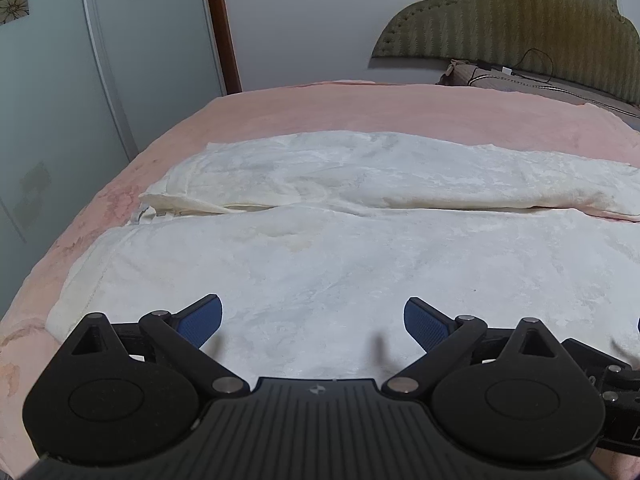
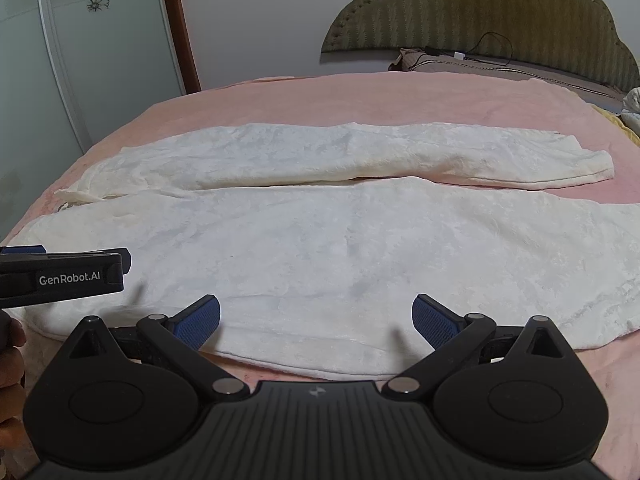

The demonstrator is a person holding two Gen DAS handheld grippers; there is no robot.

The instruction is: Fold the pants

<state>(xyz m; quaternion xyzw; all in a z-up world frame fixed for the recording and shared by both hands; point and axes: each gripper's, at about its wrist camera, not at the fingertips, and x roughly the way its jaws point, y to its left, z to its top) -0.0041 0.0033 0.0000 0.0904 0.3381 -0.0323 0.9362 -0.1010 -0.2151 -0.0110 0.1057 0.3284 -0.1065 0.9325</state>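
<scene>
Bedroom scene: pink blanket [image 2: 400, 100] covers the bed, padded headboard [image 2: 480, 12] at the far end, cable [image 2: 492, 46] near it. White pants [image 2: 320, 240] lie flat across the blanket, both legs side by side and running to the right, waist on the left.

Left hand-held gripper [image 1: 313, 320] hovers over the near leg, jaws spread wide, nothing held. Right hand-held gripper [image 2: 316, 318] sits at the near edge of the same leg, jaws also apart and empty.

No fold looks started yet.

Risks, as I judge them:
- fabric looks plush and thick, so a pinch may catch only the top layer and the leg opens up when lifted
- pads could grab the blanket together with the pants, since the hem lies flush on it
- uneven lift between the two sides would skew the fold
- dragging could bunch up the far leg
</scene>
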